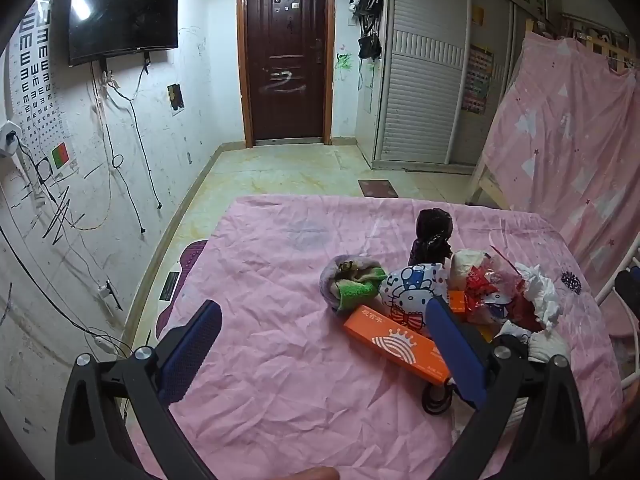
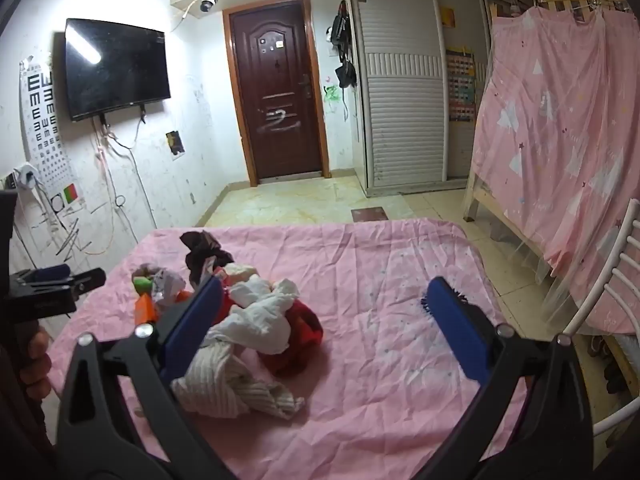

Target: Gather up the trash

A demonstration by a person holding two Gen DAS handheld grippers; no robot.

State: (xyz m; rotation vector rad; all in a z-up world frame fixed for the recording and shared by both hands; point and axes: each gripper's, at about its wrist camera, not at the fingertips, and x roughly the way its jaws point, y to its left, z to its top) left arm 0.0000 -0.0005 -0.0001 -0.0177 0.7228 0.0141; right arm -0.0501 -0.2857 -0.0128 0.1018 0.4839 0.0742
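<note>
Looking through the left wrist view, I find the left gripper [image 1: 324, 346] spread wide and empty above the pink sheet [image 1: 280, 360]; an orange box [image 1: 396, 346] lies just by its right finger. In the right wrist view, my right gripper [image 2: 324, 326] stands equally spread, with a white crumpled tissue [image 2: 260, 312] and a red wrapper [image 2: 296, 344] lying on the sheet between its fingers.

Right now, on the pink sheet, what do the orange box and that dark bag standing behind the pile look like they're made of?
The orange box looks like printed cardboard: flat faces, crisp edges, a matte surface with a white crown logo. The dark bag seems to be thin plastic film: glossy highlights and sharp crinkles, bunched upright. Its exact colour is hard to tell in this light.
</note>
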